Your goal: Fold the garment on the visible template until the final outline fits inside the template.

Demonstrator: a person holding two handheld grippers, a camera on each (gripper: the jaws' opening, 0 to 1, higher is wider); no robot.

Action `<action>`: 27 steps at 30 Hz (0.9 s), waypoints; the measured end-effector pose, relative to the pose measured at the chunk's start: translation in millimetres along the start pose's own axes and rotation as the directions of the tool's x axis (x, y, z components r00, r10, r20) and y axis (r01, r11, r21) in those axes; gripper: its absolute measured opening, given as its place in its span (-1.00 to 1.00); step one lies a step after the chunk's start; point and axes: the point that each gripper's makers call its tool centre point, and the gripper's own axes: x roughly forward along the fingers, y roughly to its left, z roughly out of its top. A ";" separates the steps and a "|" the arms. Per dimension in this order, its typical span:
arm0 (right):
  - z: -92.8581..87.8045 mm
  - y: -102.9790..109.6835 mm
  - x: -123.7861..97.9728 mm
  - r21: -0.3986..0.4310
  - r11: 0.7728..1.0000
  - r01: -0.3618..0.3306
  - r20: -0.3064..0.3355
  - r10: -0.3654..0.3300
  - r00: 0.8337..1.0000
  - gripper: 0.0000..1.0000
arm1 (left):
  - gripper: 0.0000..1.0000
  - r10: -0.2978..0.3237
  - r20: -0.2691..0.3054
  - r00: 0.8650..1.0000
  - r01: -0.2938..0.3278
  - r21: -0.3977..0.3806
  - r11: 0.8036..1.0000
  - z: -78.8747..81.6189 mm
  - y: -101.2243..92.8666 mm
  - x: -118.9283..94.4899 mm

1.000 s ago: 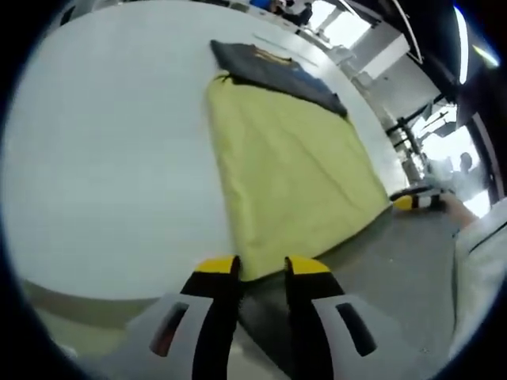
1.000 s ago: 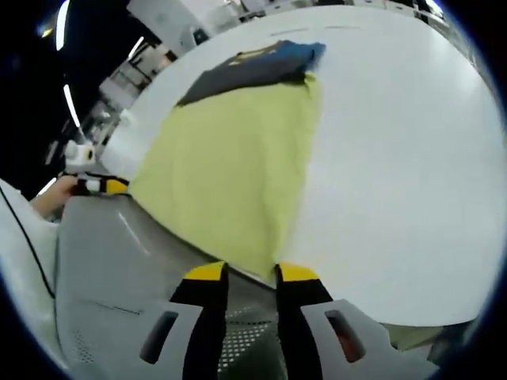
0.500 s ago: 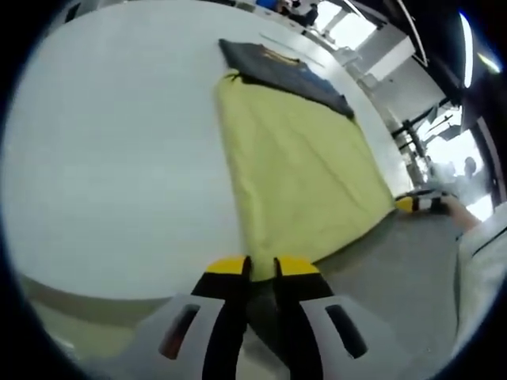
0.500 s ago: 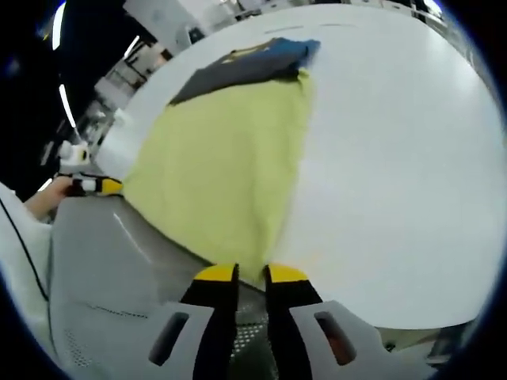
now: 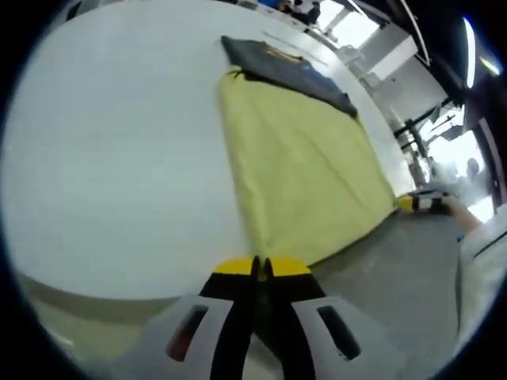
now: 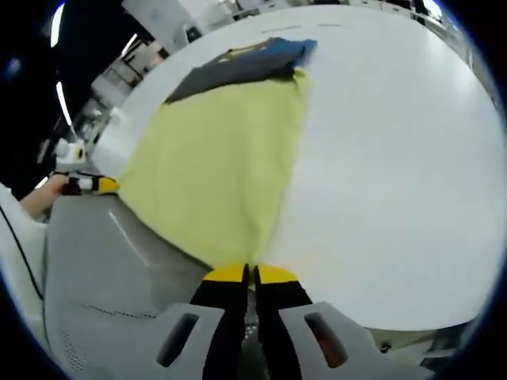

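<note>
A wide white surface [image 5: 111, 158] carries a dark folded garment with a blue part [image 6: 238, 63] lying at its far side, seen in both gripper views. A grey sheet [image 5: 388, 269] hangs over the near edge of the surface. Beyond the surface stand bright windows and pale room fittings [image 5: 372, 47], too blurred to name.

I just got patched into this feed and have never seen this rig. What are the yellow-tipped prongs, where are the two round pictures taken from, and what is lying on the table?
No robot here: a person holds a two-jaw gripper in each hand, with a fisheye camera on each. The left gripper and right gripper each have their jaws closed on a near corner of the yellow garment, which lies flat on the white table. A dark folded garment sits at its far end. In the left gripper view, the right gripper shows at the right edge.
</note>
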 end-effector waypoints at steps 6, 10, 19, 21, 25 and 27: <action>1.2 1.0 -1.6 -0.021 1.000 -0.001 0.000 0.001 1.000 -0.93 | -0.99 0.007 -0.006 1.000 -0.007 -0.018 1.000 -0.5 0.3 0.3; 2.7 2.2 -5.0 -0.028 1.000 -0.007 0.004 0.007 1.000 -0.94 | -1.00 0.008 -0.007 1.000 -0.008 -0.024 1.000 -0.2 -0.4 -1.0; 4.6 6.3 -10.9 -0.034 0.999 -0.023 0.017 0.023 1.000 -0.94 | -1.00 0.003 0.004 1.000 -0.003 -0.048 0.999 1.1 -2.0 -5.1; 4.8 6.9 -11.9 -0.035 0.999 -0.022 0.021 0.023 1.000 -0.94 | -1.00 0.003 0.008 1.000 -0.003 -0.051 0.999 1.1 -2.3 -5.7; 5.7 8.1 -17.4 -0.043 0.999 -0.021 0.036 0.022 0.999 -0.94 | -1.00 0.000 0.014 1.000 0.001 -0.057 0.998 1.4 -3.5 -7.6; 6.0 9.0 -19.5 -0.049 0.998 -0.026 0.042 0.028 0.999 -0.95 | -1.00 -0.002 0.019 1.000 0.003 -0.059 0.998 1.8 -4.3 -9.2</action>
